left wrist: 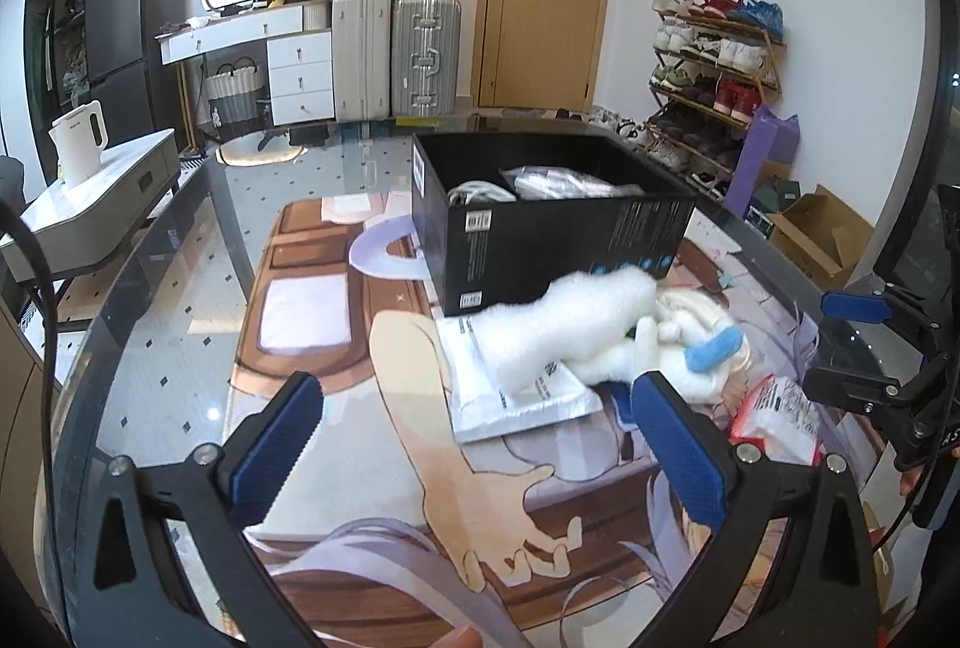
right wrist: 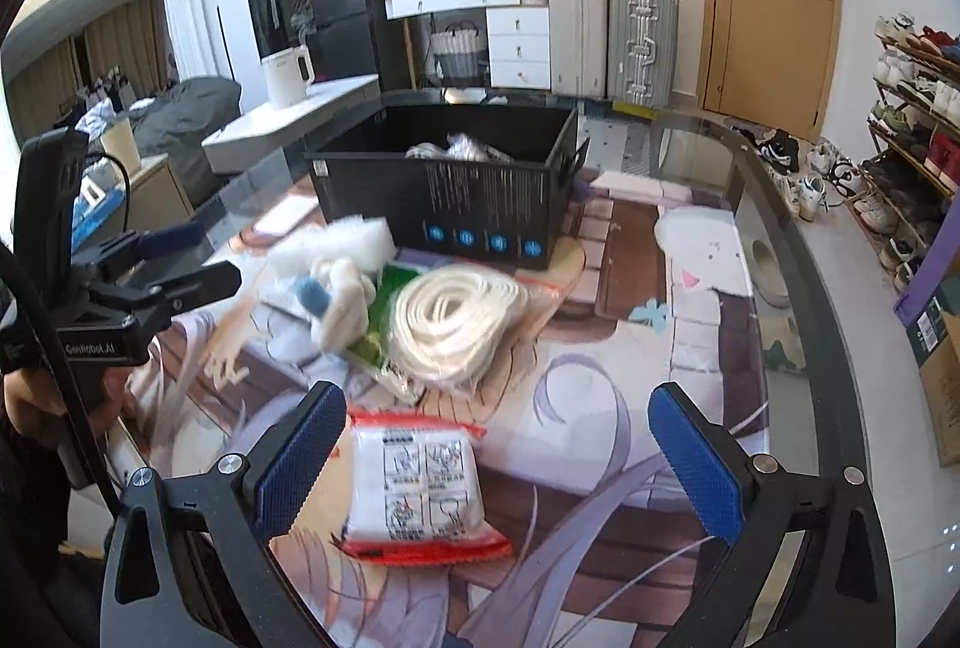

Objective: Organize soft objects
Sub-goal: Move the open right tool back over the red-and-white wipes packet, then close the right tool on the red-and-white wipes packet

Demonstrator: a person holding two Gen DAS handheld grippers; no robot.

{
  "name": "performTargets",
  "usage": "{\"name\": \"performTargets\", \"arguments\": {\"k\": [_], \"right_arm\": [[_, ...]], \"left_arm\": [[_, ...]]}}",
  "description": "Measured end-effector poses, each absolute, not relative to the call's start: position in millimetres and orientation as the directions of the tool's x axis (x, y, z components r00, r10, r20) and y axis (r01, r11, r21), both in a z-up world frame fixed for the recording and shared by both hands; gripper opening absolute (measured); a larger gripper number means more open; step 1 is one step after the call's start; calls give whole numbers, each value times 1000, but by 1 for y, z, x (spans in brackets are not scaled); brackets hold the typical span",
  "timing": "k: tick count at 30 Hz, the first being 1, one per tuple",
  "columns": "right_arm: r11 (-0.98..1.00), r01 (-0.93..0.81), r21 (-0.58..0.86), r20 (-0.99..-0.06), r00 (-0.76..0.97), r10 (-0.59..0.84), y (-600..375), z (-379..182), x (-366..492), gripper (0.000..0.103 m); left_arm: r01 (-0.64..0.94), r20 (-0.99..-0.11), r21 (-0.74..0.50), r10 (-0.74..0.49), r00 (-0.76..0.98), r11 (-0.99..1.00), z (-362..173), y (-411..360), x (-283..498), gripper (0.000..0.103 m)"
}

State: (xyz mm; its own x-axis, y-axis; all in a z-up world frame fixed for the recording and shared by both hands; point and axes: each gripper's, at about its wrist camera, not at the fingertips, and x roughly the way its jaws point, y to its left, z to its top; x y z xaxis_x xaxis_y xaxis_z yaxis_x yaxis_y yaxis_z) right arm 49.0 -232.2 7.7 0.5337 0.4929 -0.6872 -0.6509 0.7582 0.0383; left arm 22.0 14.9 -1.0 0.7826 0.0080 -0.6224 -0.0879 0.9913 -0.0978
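Both hand-held grippers are spread wide with nothing between the blue pads: the left hand-held gripper [left wrist: 474, 444] hovers low over the surface [left wrist: 180, 336], the right hand-held gripper [right wrist: 498, 462] likewise above the printed mat [right wrist: 630, 336]. At twelve o'clock sits the black box [right wrist: 444, 198], bagged items already inside. Just in front of it, at eleven o'clock from the right wrist, the white plush toy [right wrist: 336, 282] looks blurred, lying on a white padded envelope [left wrist: 516, 408]. Beside it, the coil of white rope [right wrist: 456, 318] rests in its clear bag. Nearest, at six o'clock, the red-edged packet [right wrist: 420, 492] lies flat between the right fingers.
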Motion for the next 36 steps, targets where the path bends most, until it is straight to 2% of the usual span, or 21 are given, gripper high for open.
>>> {"name": "performTargets", "arguments": {"k": [17, 36], "right_arm": [[683, -729, 41, -760, 421, 495, -223, -20, 43, 102], [726, -687, 41, -775, 437, 457, -228, -30, 52, 102]], "left_arm": [[-64, -626, -104, -16, 780, 993, -10, 9, 16, 103], [-43, -629, -94, -25, 777, 995, -11, 3, 15, 103]]}}
